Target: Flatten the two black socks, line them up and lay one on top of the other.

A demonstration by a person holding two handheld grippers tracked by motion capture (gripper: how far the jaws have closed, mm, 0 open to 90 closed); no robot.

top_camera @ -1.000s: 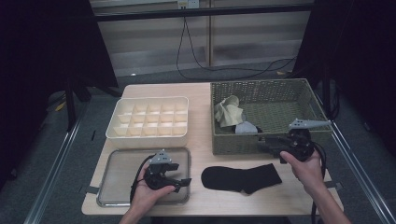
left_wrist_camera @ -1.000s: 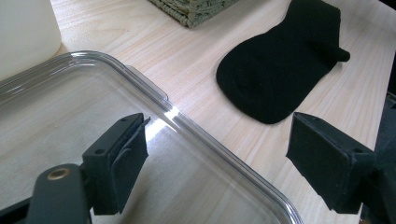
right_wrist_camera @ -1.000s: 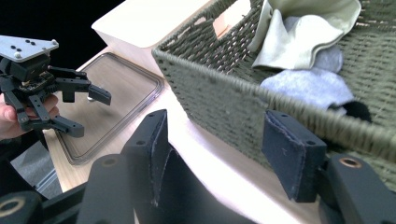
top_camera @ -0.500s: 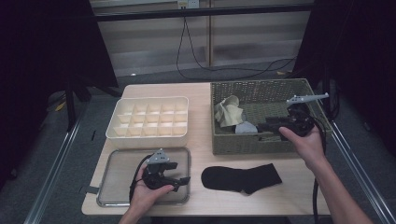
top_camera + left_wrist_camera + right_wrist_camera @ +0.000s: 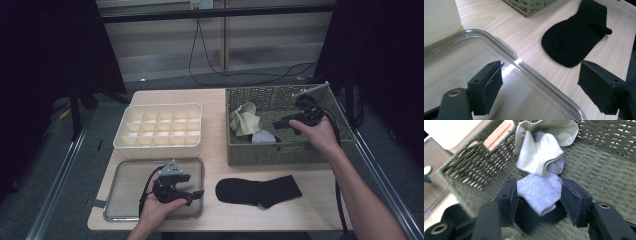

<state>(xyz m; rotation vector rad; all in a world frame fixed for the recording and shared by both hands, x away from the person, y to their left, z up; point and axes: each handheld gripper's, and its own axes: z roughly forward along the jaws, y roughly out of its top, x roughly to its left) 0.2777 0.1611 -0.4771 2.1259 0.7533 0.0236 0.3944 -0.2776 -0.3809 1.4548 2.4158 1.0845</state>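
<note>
A woven green basket (image 5: 340,131) at the right holds a crumpled cream sock (image 5: 245,119) (image 5: 541,147) and a grey sock (image 5: 263,136) (image 5: 539,191). My right gripper (image 5: 278,124) (image 5: 539,202) is inside the basket, open, its pads on either side of the grey sock; something dark lies under the sock. A black sock (image 5: 260,190) (image 5: 576,35) lies flat on the table in front of the basket. My left gripper (image 5: 192,186) (image 5: 540,90) hovers open and holding nothing over the right end of a clear plastic tray (image 5: 125,185) (image 5: 461,62).
A cream compartment organiser (image 5: 160,125) stands behind the clear tray at the left. The basket's walls (image 5: 471,165) rise close around my right gripper. Bare wooden table (image 5: 212,125) lies between organiser and basket.
My right gripper rose from the table near the black sock, went over the basket's front wall and came down around the grey sock. The left gripper stayed still.
</note>
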